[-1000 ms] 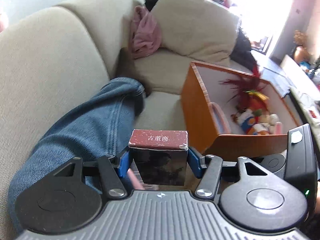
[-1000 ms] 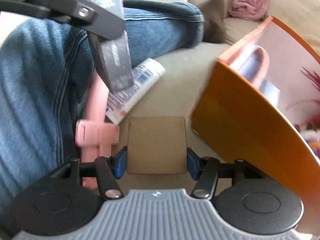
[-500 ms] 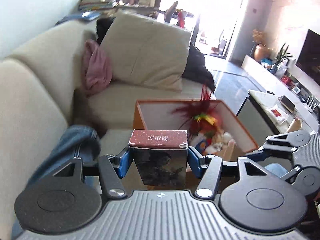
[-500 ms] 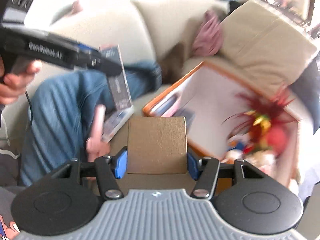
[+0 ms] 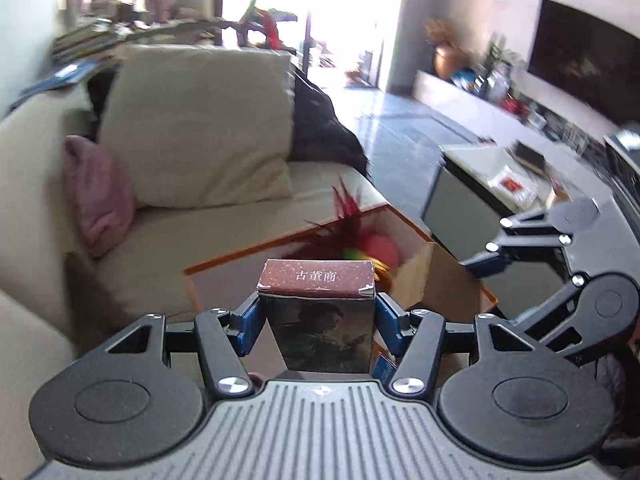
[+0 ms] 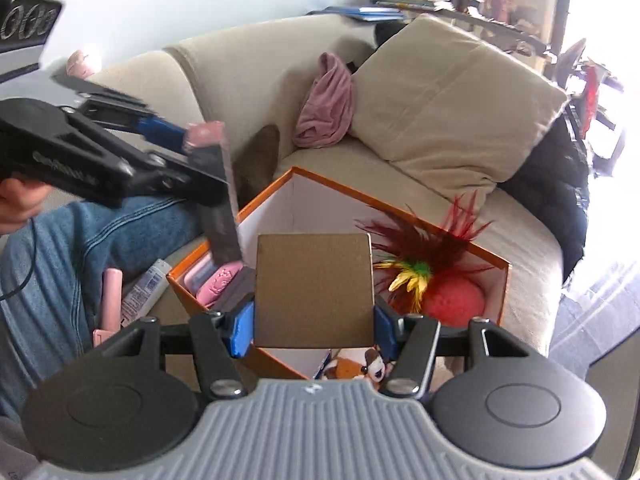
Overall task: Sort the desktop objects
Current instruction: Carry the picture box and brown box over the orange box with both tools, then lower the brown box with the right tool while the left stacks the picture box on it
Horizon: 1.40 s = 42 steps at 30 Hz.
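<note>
- The orange-walled, white-lined open cardboard box (image 6: 304, 196) sits on the beige sofa seat (image 6: 516, 216), already crowded: a red ball with dark red feathers (image 6: 452, 296) at 3 o'clock of its middle, a pink case (image 6: 220, 280) at 9 o'clock. Drop anything there and it could land on these and tip out.
- Your left gripper (image 5: 316, 320) is clamped on the dark, maroon-topped book-like box printed with a figure (image 5: 320, 324). It stands upright, long axis vertical, maroon end at 12 o'clock, above the orange box's near wall. In the right wrist view it hangs at 10 o'clock, over the box's left corner; let go now and I judge it may strike the rim and fall onto the sofa.
- Your right gripper (image 6: 314, 330) is closed on the plain brown cardboard square (image 6: 314, 288), flat face toward the camera, top edge at 12 o'clock, over the box opening.
- Both loads crowd one opening, so your grippers could knock together.
</note>
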Available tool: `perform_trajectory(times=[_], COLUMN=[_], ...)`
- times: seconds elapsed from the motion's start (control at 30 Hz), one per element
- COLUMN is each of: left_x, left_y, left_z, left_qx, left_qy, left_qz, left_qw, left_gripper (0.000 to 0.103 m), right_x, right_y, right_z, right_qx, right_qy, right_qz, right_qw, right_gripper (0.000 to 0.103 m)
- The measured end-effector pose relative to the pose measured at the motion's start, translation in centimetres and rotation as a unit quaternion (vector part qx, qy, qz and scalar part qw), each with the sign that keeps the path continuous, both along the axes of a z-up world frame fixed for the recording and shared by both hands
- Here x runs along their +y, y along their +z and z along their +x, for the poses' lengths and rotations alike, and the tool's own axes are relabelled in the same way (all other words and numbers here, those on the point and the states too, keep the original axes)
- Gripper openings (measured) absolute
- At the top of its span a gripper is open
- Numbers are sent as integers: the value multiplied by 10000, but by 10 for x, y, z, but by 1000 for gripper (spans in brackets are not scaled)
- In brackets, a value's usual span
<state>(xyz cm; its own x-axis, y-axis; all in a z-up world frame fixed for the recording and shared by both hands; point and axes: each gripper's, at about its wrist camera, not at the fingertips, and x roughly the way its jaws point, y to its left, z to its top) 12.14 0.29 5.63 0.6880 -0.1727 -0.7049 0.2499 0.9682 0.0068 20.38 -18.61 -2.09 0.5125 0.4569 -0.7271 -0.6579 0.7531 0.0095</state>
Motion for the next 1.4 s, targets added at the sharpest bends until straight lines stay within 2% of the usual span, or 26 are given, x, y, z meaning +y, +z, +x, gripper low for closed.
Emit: perform_trajectory(times=[0.17, 0.33, 0.5, 0.63, 0.73, 0.93, 1.17, 1.4], left_x=[-4, -5, -12, -15, -19, -16, -10, 1], left_y=[-30, -49, -61, -61, -65, -81, -91, -97], left_z=[22, 33, 37, 34, 34, 34, 27, 27], left_qx=[412, 653, 714, 663, 702, 837, 950, 1026], left_qy=[-267, -735, -1377, -1895, -2102, -2268, -2388, -2242], left_qz=[260, 312, 669, 703, 712, 748, 904, 873], left_qw=[9985, 9947, 9856, 9771, 9725, 9675, 9622, 9652], left_gripper=[68, 68, 68, 68, 68, 68, 69, 69], right_x=[0, -4, 1, 7, 14, 29, 54, 75], right_y=[-15, -34, -48, -54, -56, -67, -75, -83], right_z=[30, 54, 62, 71, 77, 75, 84, 102], right_qx=[372, 696, 575, 623, 718, 762, 1004, 1460], right_qy=[223, 207, 819, 1260, 1472, 2165, 2949, 3311], right_qz=[-286, -386, -676, -867, -1027, -1555, -2045, -2235], right_qw=[9987, 9966, 9927, 9863, 9811, 9608, 9280, 9051], right_gripper=[60, 60, 60, 60, 61, 61, 61, 61])
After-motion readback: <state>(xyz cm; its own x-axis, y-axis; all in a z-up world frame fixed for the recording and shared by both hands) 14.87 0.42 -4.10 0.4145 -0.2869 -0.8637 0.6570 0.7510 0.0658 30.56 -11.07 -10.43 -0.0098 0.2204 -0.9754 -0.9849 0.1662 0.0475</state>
